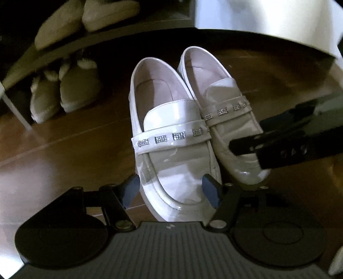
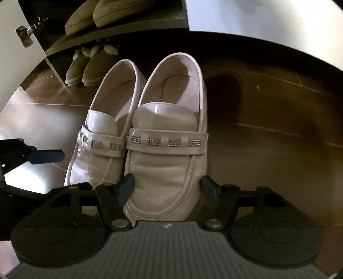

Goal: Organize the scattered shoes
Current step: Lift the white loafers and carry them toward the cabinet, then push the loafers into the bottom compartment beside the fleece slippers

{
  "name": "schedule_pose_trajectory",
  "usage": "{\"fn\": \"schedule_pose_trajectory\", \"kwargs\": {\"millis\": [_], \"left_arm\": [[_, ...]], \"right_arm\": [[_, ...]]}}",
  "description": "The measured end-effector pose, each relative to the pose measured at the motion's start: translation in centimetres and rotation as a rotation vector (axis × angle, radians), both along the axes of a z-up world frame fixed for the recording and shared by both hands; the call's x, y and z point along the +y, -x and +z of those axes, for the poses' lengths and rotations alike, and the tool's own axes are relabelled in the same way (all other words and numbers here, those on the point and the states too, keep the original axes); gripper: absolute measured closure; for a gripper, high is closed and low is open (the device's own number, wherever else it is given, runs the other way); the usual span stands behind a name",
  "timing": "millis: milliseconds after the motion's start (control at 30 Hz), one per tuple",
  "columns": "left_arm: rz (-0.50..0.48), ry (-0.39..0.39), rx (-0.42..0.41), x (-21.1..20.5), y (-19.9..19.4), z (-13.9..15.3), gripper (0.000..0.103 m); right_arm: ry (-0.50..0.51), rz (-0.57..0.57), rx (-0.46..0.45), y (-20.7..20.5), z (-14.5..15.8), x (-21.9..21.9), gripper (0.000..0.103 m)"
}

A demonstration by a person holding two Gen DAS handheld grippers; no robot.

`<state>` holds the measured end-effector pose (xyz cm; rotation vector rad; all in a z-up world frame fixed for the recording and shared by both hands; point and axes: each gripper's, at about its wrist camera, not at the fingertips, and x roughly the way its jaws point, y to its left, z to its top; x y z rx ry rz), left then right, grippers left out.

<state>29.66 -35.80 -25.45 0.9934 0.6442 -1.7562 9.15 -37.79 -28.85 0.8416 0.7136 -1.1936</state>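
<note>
Two glossy beige loafers with rhinestone straps are side by side, toes toward me, above a brown wood floor. My left gripper [image 1: 170, 188] is shut on the toe of the left loafer [image 1: 171, 133]. My right gripper [image 2: 169, 188] is shut on the toe of the right loafer [image 2: 167, 150]. The right loafer also shows in the left wrist view [image 1: 225, 111], with the right gripper's fingers [image 1: 246, 148] over its toe. The left loafer shows in the right wrist view [image 2: 100, 133], with a left finger [image 2: 47, 156] beside it.
A dark shoe rack shelf [image 1: 107, 36] stands ahead at the left. Tan shoes [image 1: 85, 19] rest on it and fur-trimmed slippers [image 1: 64, 92] sit under it on the floor. A white cabinet panel [image 2: 257, 21] is at the upper right, a door hinge [image 2: 25, 34] at the upper left.
</note>
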Motion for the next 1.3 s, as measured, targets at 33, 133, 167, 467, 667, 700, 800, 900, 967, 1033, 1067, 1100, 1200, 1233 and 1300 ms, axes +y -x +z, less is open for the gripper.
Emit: {"fn": "schedule_pose_trajectory", "kwargs": {"millis": [33, 133, 167, 467, 667, 700, 800, 900, 967, 1033, 1067, 1100, 1200, 1233, 1300], "left_arm": [[0.002, 0.000, 0.004, -0.5, -0.1, 0.0, 0.031], [0.005, 0.006, 0.011, -1.9, -0.1, -0.1, 0.023], [0.005, 0.008, 0.013, -2.4, -0.2, -0.2, 0.022], [0.001, -0.090, 0.062, -1.6, -0.7, 1.3, 0.037], [0.063, -0.190, 0.073, -0.9, -0.3, -0.7, 0.034], [0.081, -0.192, 0.083, -1.3, -0.5, -1.0, 0.032], [0.075, -0.171, 0.078, -1.6, -0.5, -1.4, 0.026], [0.068, -0.159, 0.089, -1.9, -0.9, -1.5, 0.026], [0.062, -0.152, 0.084, -2.4, -1.0, -1.4, 0.027], [0.047, -0.130, 0.070, -3.4, -1.0, -1.4, 0.028], [0.041, -0.122, 0.064, -3.9, -1.0, -1.4, 0.028], [0.036, -0.116, 0.062, -4.7, -1.1, -1.5, 0.028], [0.026, -0.106, 0.061, -6.6, -1.3, -1.4, 0.028], [0.023, -0.104, 0.061, -7.4, -1.4, -1.4, 0.028], [0.016, -0.100, 0.061, -8.7, -1.5, -1.5, 0.028]], "right_arm": [[-0.001, -0.001, 0.001, -0.4, 0.4, -0.8, 0.038], [0.003, -0.001, 0.005, -0.5, 0.7, -2.8, 0.038], [0.004, -0.006, 0.004, -0.5, 0.7, -3.0, 0.038], [0.015, -0.028, -0.016, -0.4, 0.8, -4.3, 0.037], [-0.019, -0.064, -0.063, 0.3, 1.0, -4.4, 0.035], [-0.018, -0.062, -0.061, 0.3, 1.0, -4.4, 0.035], [-0.013, -0.055, -0.062, 0.3, 1.1, -4.1, 0.035], [0.003, -0.039, -0.039, 0.0, 1.0, -4.1, 0.039], [0.006, -0.035, -0.027, -0.4, 1.0, -4.4, 0.041], [0.004, -0.036, -0.023, -0.5, 1.0, -4.7, 0.042], [0.001, -0.043, -0.030, -0.5, 1.0, -5.0, 0.043], [-0.003, -0.049, -0.034, -0.4, 1.0, -5.5, 0.043], [-0.014, -0.097, -0.051, -0.3, 1.1, -6.6, 0.046], [-0.020, -0.124, -0.062, -0.2, 1.1, -7.0, 0.046], [-0.026, -0.166, -0.075, -0.2, 1.1, -7.8, 0.047]]}}
